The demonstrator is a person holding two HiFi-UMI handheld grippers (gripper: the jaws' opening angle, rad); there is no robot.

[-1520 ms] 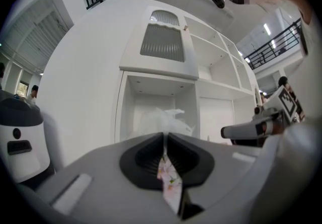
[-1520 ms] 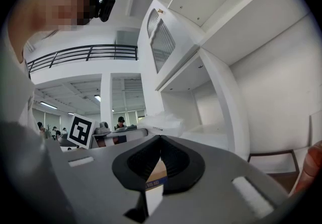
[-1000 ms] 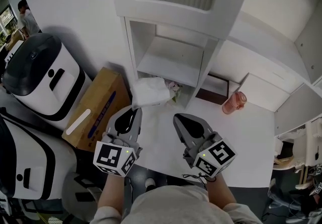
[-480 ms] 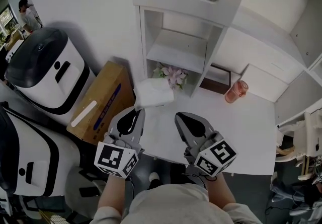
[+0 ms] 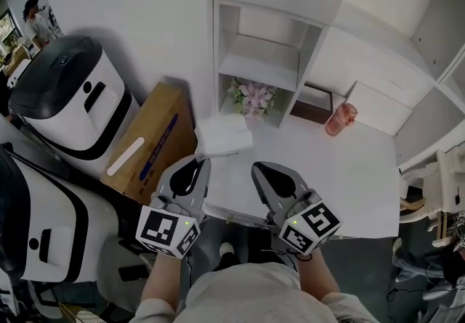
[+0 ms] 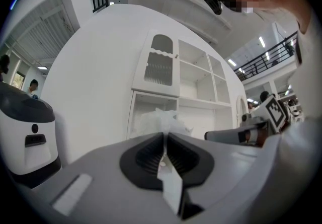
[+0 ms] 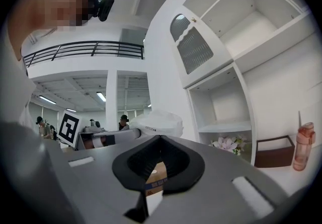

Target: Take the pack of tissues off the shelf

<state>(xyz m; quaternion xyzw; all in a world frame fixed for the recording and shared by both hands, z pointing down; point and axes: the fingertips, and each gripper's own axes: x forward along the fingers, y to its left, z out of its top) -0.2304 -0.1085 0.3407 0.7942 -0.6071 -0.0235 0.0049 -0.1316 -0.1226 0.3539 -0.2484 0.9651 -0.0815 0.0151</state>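
Tissues (image 5: pixel 224 134) pinched at the tip of your left tongs (image 5: pixel 197 159), out in front of the shelf (image 5: pixel 256 67). Right tongs (image 5: pixel 256 168) clenched on nothing, just beside the left. Flowers (image 5: pixel 252 96) beyond the tissues, box (image 5: pixel 149 144) left of the left tongs.

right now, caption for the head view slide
Left claw pinches the tissue pack just outside the white shelf, flowers in its lower compartment.

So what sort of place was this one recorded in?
Probably a mock home corner inside a big open office or lab hall: there is a white shelf unit with flowers and a white table, while the right gripper view shows a balcony railing, strip lights and people behind.
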